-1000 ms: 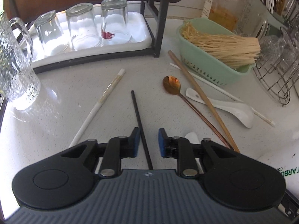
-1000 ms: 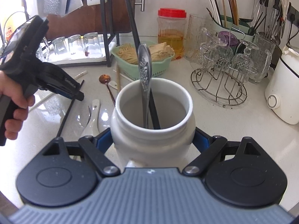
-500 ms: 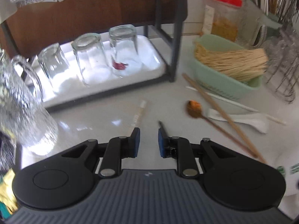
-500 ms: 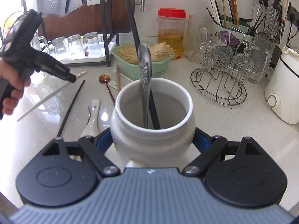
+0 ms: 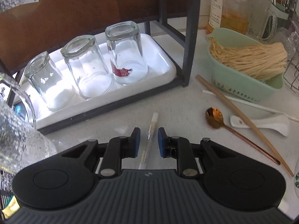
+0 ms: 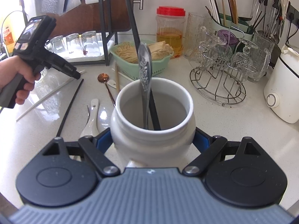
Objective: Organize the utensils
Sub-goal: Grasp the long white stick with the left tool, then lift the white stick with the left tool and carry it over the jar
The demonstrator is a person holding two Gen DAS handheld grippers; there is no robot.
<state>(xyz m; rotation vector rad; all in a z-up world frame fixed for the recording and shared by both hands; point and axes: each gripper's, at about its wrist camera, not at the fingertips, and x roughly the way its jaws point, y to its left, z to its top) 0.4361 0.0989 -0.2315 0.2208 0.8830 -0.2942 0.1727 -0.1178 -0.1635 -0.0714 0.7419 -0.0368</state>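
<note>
Chopstick (image 5: pixel 150 139) white, on counter, between parted left jaws, untouched

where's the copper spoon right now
In the left wrist view the copper spoon lies on the counter at right, beside the white ceramic spoon, below the green basket.

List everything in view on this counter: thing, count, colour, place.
Jar: one, white, between the right jaws.
Spoon: one, silver, in the jar.
Black chopstick: one, in the jar.
Black chopstick: one, on the counter.
White chopstick: one, between the left jaws, untouched.
Copper spoon: one, counter.
Glasses: three, clear, upside down on the white tray.
Basket: one, green, holding noodles.
Plastic jar: one, red lid, by the wall.
Left gripper: open.
Right gripper: shut on the jar.
</note>
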